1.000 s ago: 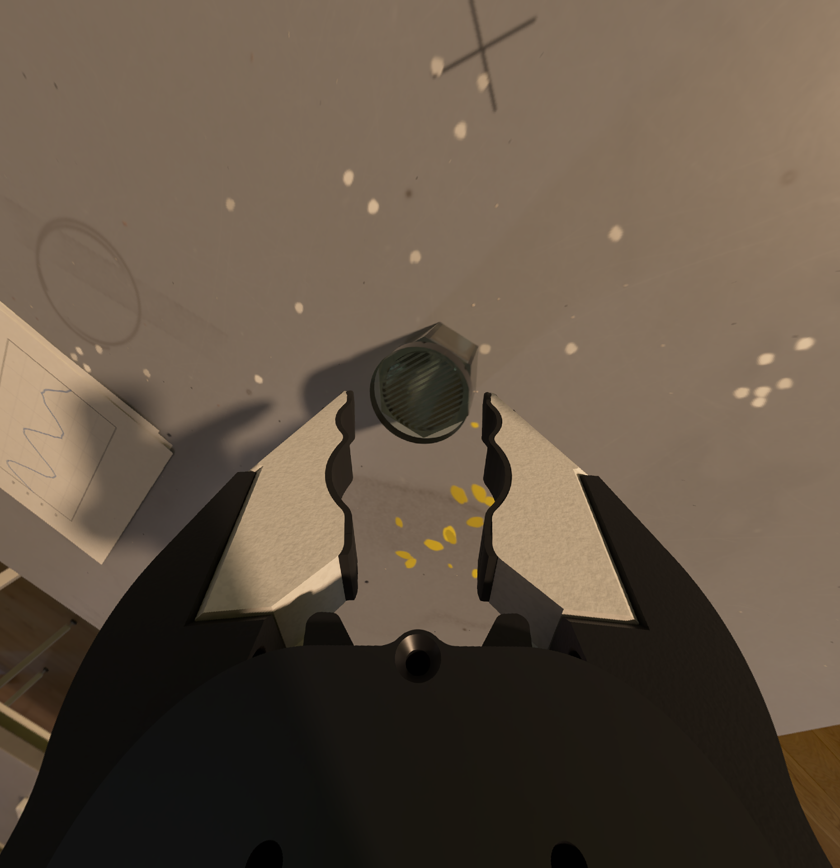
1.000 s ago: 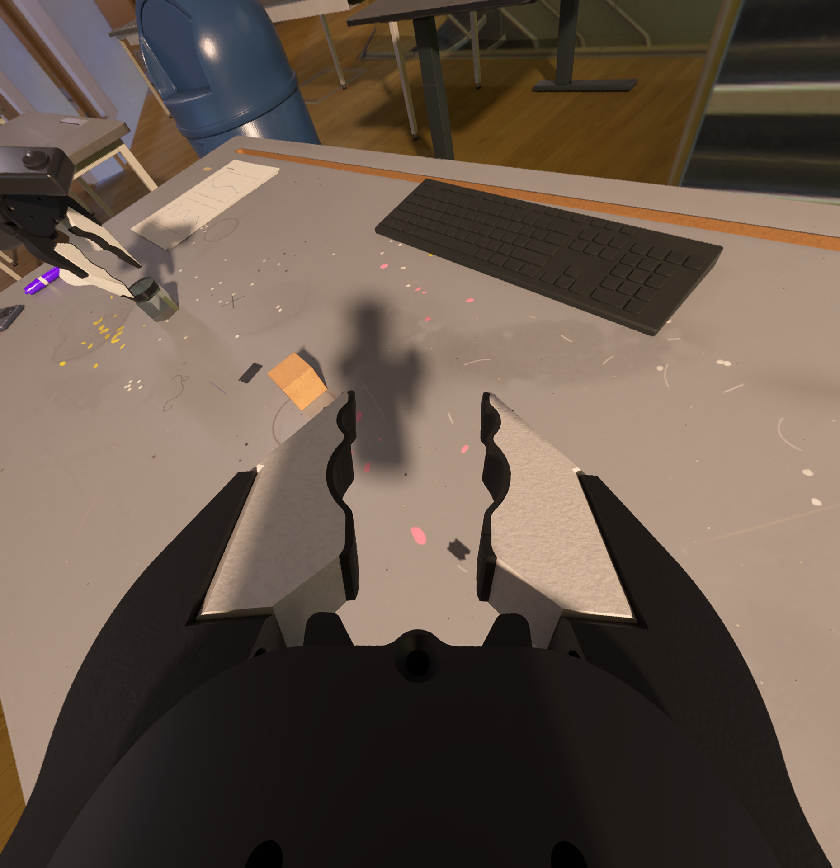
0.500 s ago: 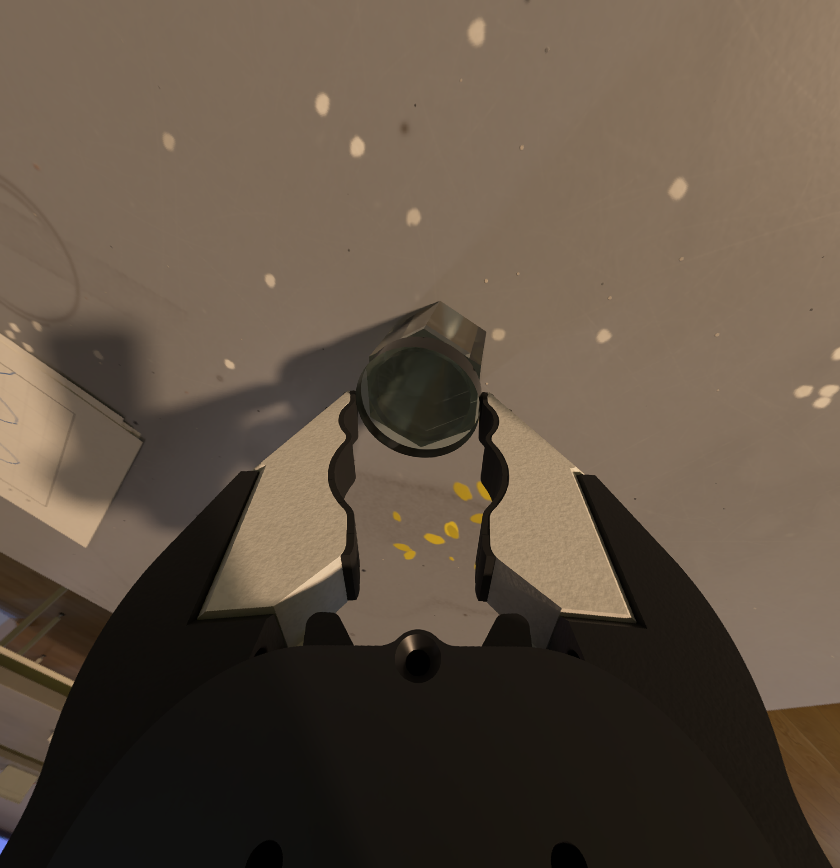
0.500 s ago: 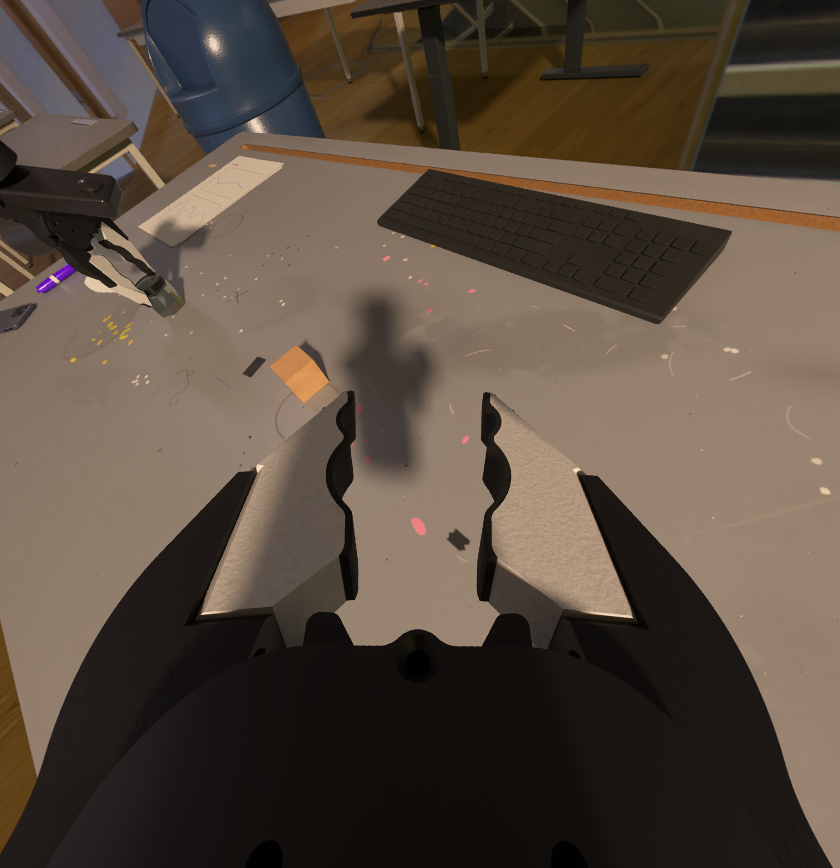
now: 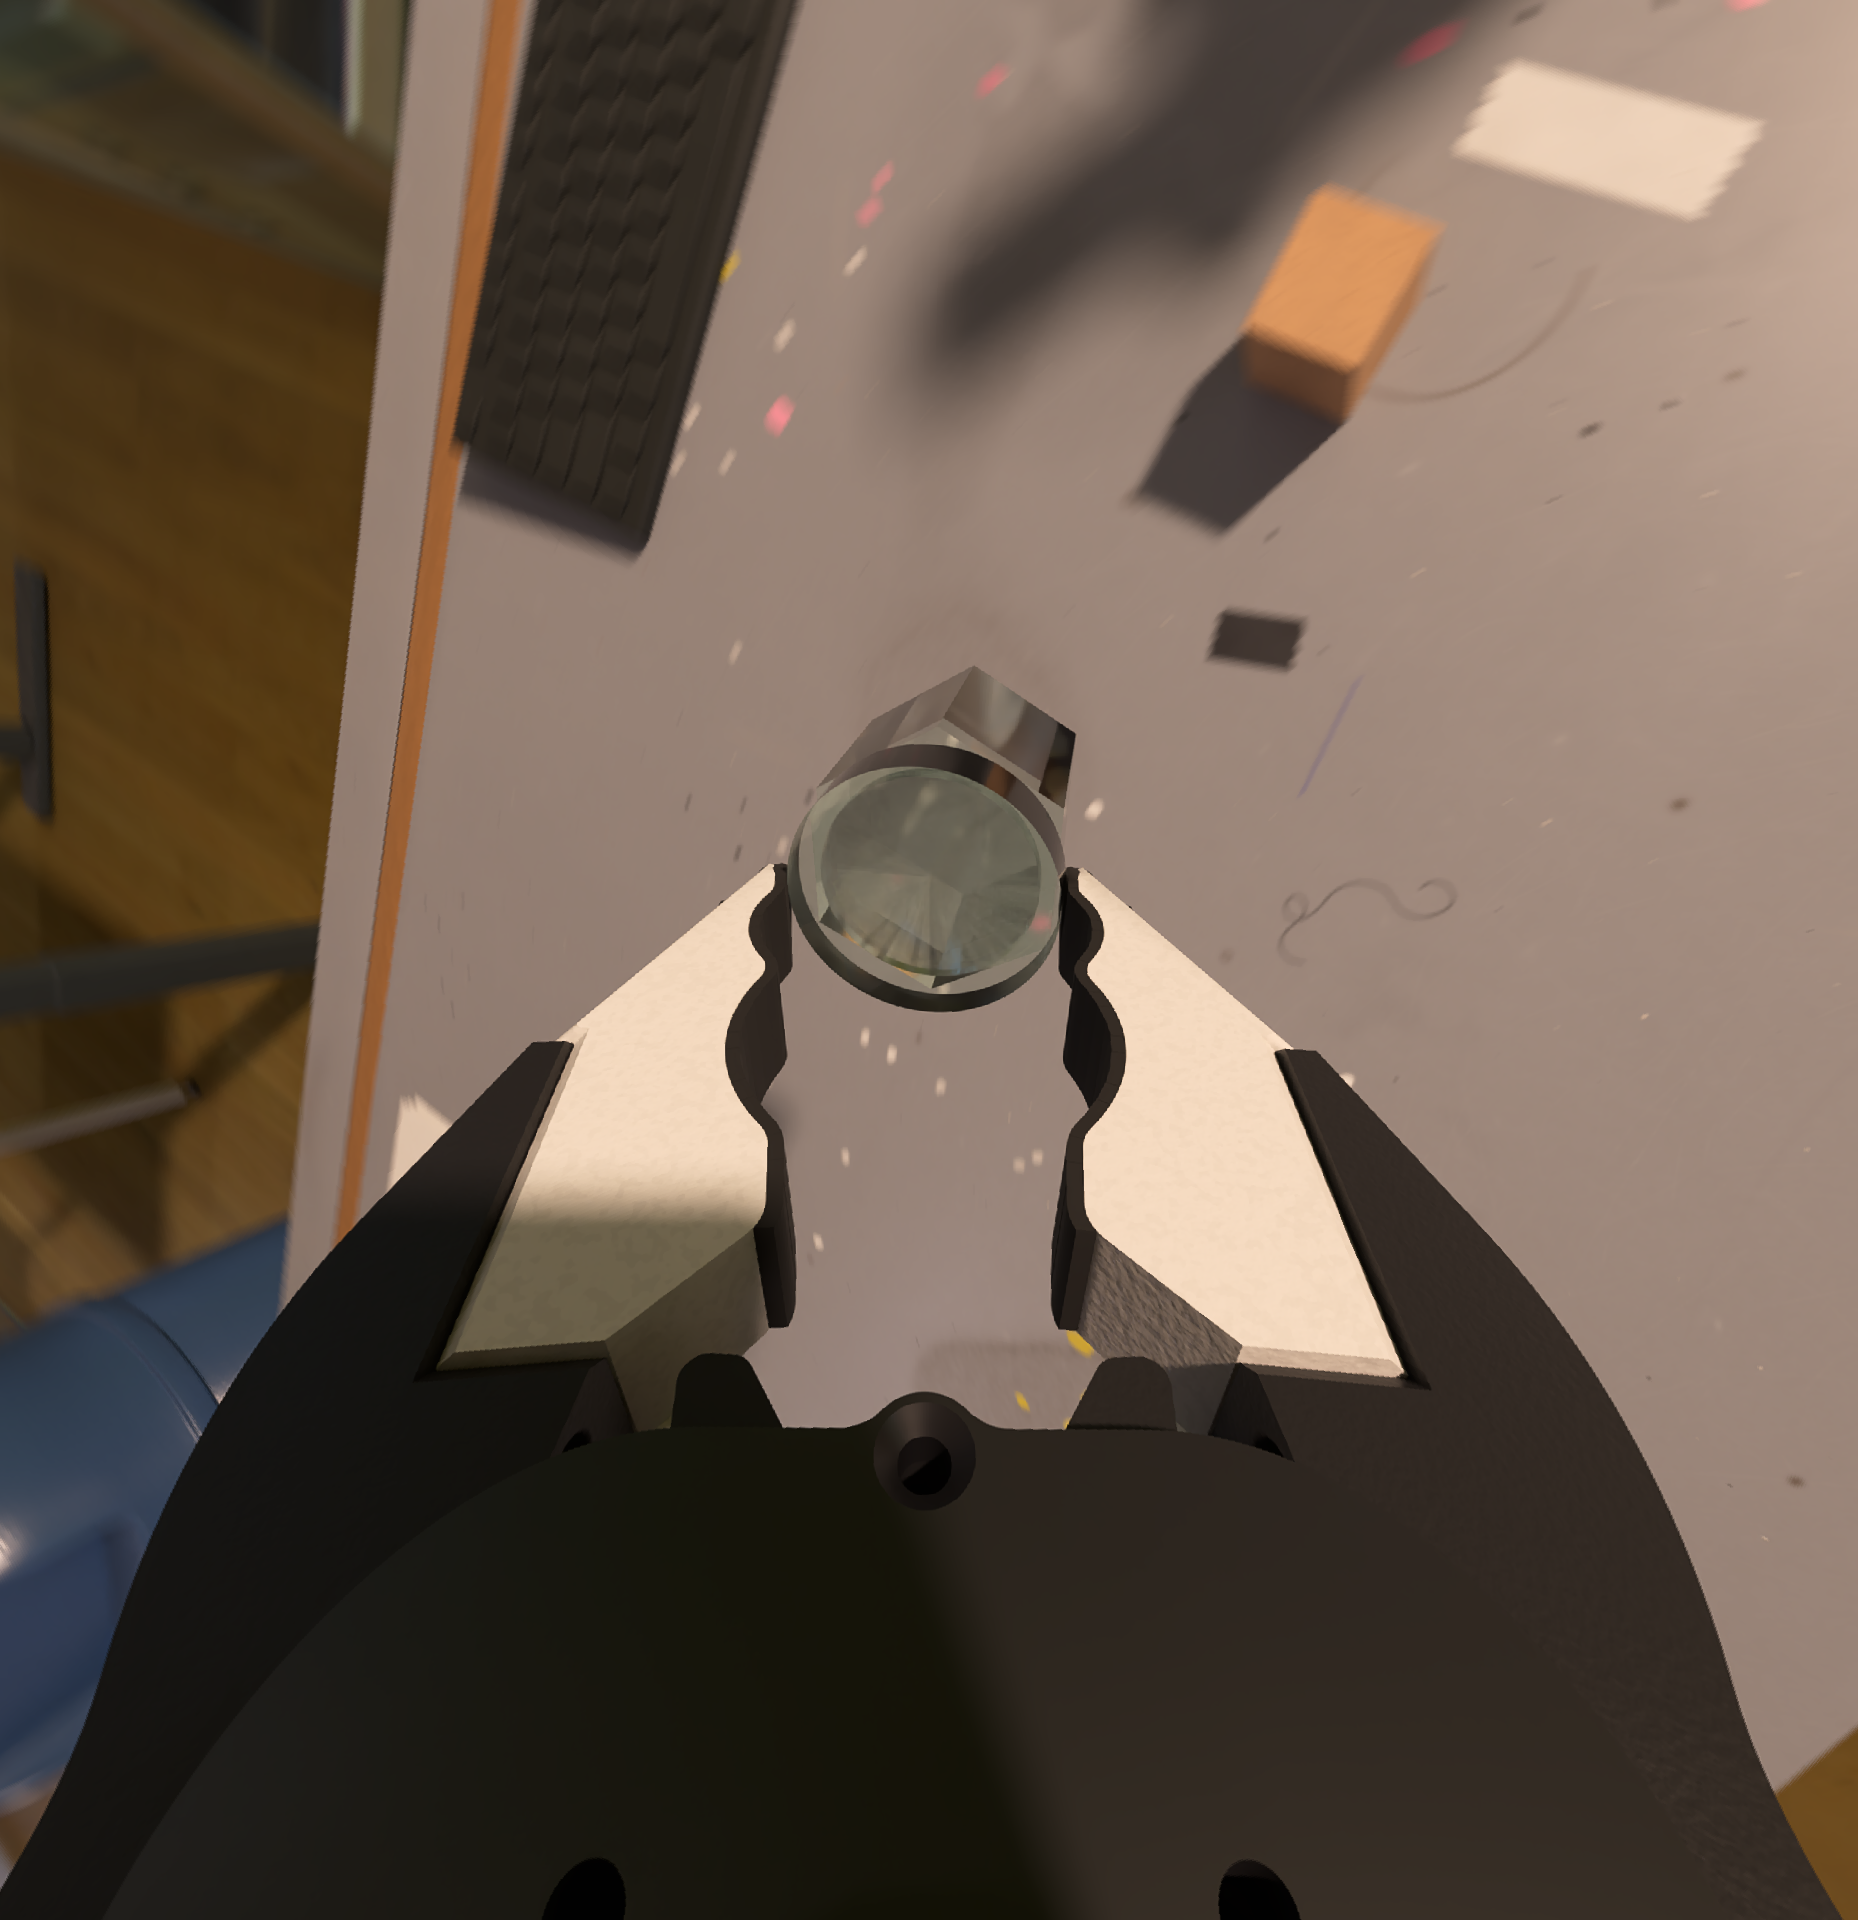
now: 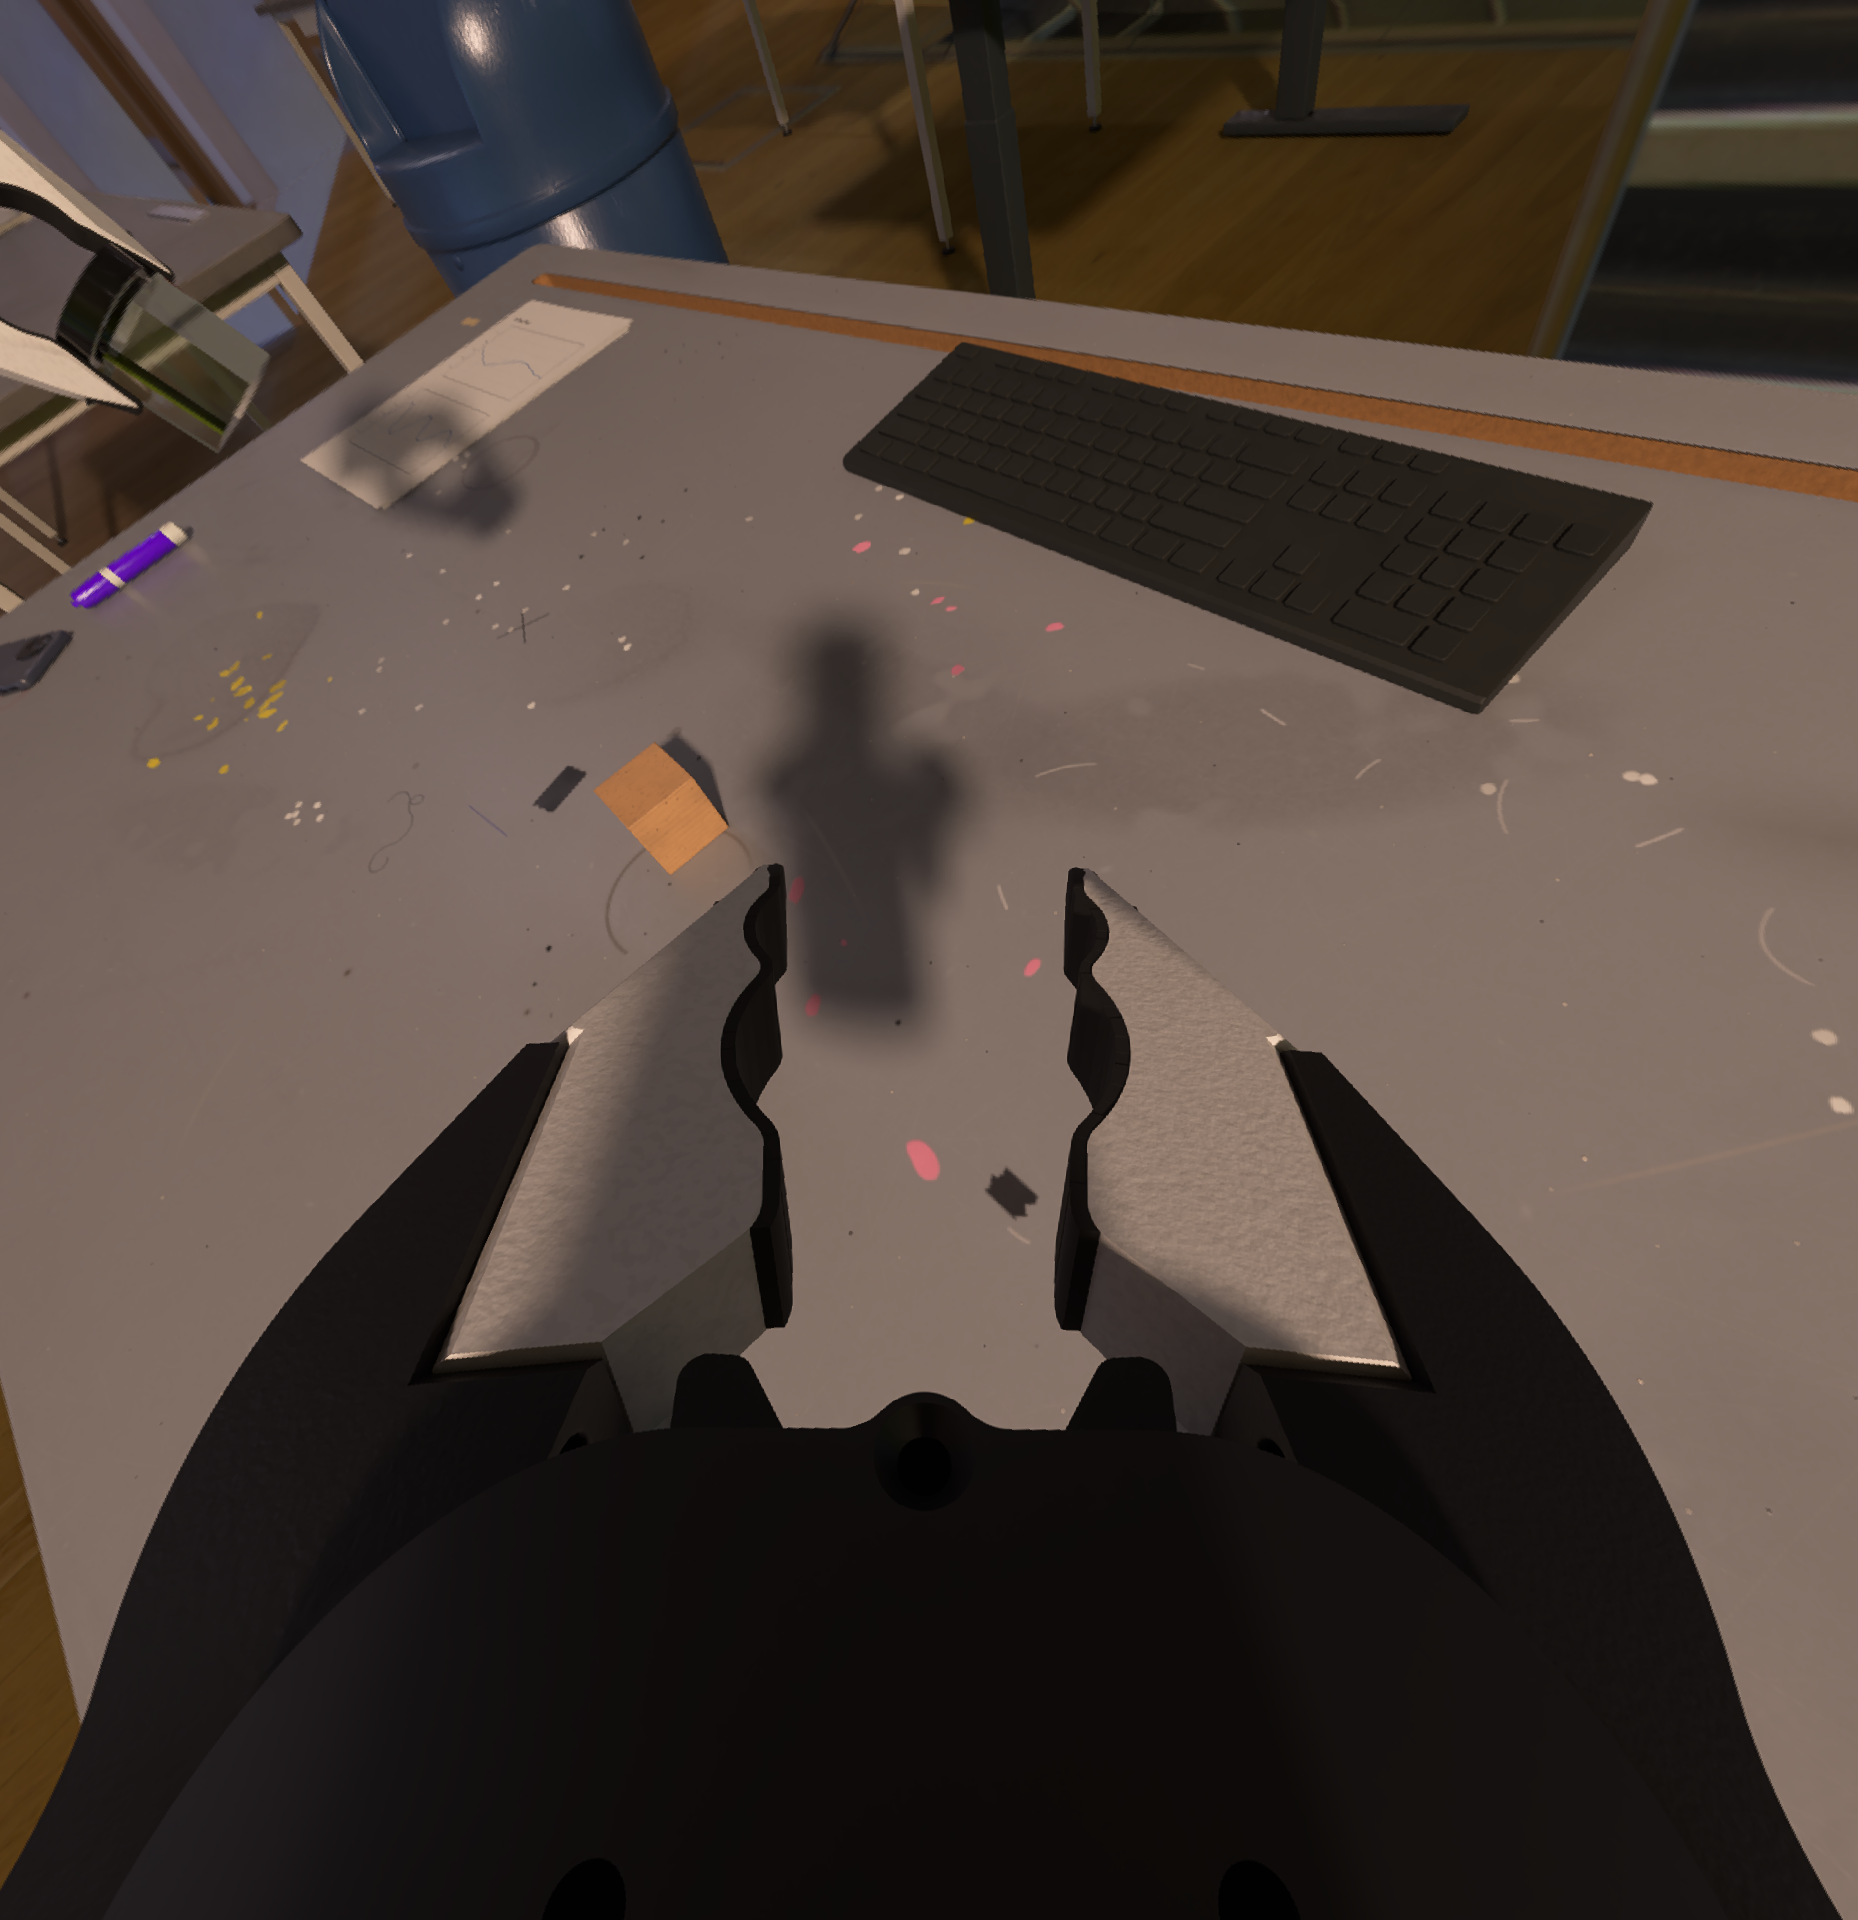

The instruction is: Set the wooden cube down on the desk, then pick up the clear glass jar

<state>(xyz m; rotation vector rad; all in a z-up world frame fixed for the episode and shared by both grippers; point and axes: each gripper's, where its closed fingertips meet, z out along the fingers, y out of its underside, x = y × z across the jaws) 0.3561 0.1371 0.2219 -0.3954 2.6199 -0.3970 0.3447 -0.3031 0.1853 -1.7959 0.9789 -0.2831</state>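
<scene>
Your left gripper (image 5: 923,904) grips the glass jar (image 5: 930,894) by its lid at the fingertips, lifted; your right gripper (image 6: 923,904) gapes empty, wooden cube (image 6: 663,806) just beyond its left fingertip. Hold steady.

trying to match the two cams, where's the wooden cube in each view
Left wrist view: wooden cube sits upper right on the desk, beyond the held glass jar.
Right wrist view: wooden cube lies left of centre, just past the right gripper.
Shared landmark: the black keyboard.
</scene>
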